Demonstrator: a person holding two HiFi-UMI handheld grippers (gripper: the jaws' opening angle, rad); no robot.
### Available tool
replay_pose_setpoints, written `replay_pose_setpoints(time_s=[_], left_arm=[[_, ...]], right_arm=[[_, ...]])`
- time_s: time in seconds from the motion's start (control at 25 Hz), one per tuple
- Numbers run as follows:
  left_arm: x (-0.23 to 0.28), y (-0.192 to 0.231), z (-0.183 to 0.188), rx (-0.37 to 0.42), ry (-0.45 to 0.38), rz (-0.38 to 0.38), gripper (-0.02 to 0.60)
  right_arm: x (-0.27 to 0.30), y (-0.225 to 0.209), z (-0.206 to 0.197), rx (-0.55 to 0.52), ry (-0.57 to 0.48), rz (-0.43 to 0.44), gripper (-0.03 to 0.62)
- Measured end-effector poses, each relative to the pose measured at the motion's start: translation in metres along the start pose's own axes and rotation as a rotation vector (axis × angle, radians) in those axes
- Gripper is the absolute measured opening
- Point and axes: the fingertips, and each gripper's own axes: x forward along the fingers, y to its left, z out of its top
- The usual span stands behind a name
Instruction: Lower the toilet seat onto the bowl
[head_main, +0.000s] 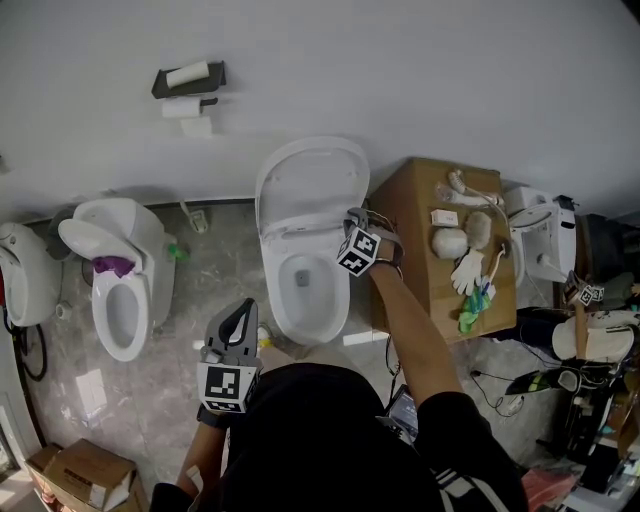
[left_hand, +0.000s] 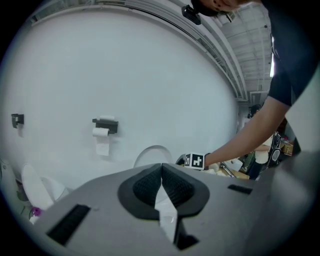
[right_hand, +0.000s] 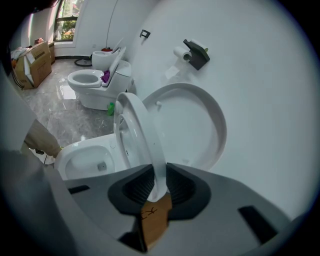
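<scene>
The white toilet stands in the middle against the wall, its lid leaning back. The seat ring is tilted forward off the lid and hangs partway over the bowl. My right gripper is shut on the seat's rim, which runs up from between the pads. In the head view that gripper sits at the seat's right edge. My left gripper hovers low in front of the bowl, shut with nothing between its pads.
A second toilet with something purple in it stands to the left, and a third fixture is at the far left. A wooden cabinet with gloves and brushes is right of the bowl. A paper holder hangs on the wall. A cardboard box lies on the floor.
</scene>
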Motion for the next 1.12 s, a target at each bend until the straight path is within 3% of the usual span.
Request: replay_pose_setpoints(time_s=[0.84,1.12], left_arm=[[0.002,-0.024,-0.003,0.034,0.003,-0.099,0.012],[0.007,-0.03,0.005,0.058,-0.005,-0.124,0.012]], right_arm=[[-0.024,0.044,-0.011,-0.015,0.011,0.03,0.078],[-0.029,0.049,-0.014,-0.011,0.011,-0.005,0.08]])
